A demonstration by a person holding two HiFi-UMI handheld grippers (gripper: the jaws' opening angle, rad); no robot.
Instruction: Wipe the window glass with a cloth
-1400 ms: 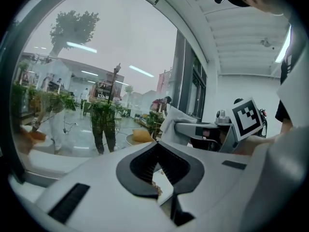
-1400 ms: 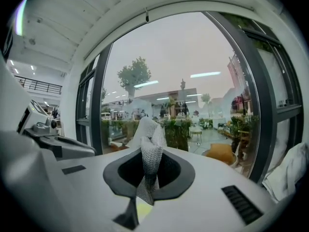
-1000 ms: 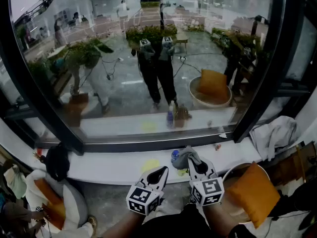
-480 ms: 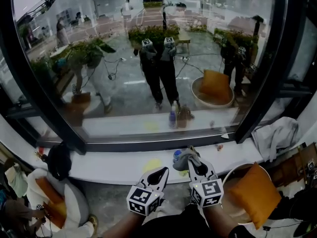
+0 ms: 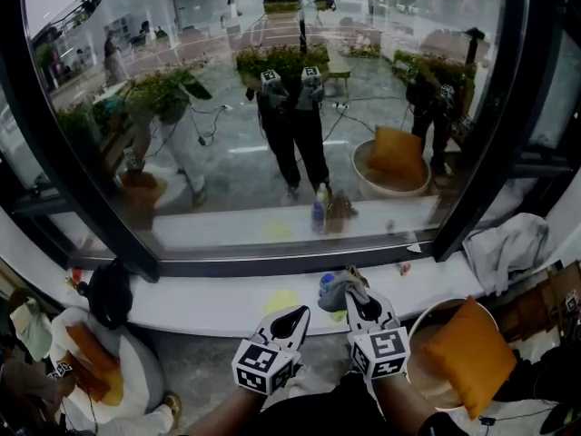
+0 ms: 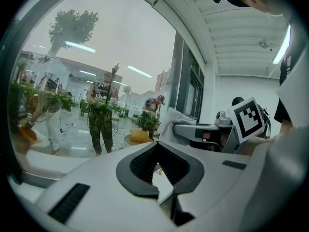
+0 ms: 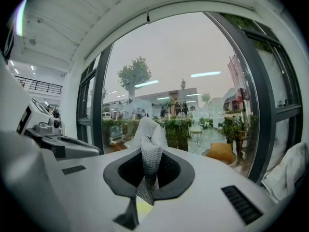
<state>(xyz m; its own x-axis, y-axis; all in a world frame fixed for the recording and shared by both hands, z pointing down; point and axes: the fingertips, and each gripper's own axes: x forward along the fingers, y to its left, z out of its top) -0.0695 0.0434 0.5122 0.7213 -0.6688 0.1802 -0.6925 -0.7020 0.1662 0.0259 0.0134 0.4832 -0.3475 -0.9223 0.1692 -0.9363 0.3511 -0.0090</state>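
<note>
The window glass (image 5: 272, 89) fills the upper head view and mirrors a person holding both grippers. My right gripper (image 5: 352, 300) sits low in front of the white sill (image 5: 200, 305), shut on a grey mesh cloth (image 5: 338, 289). In the right gripper view the cloth (image 7: 150, 141) is pinched between the jaws of the right gripper (image 7: 148, 175), sticks up past them and points at the glass (image 7: 193, 66). My left gripper (image 5: 290, 320) is just to its left. In the left gripper view the left gripper (image 6: 161, 173) is shut with nothing in it.
A yellow rag (image 5: 277, 301) and a blue-capped bottle (image 5: 323, 282) lie on the sill. A black bag (image 5: 107, 294) sits at the sill's left. A black frame post (image 5: 481, 134) bounds the pane at right, with a pale cloth heap (image 5: 508, 243) beyond. An orange cushion (image 5: 465, 352) lies at lower right.
Both grippers stay where they were, the right one still holding the cloth. The view has shifted a little and people seen through the glass have moved.
</note>
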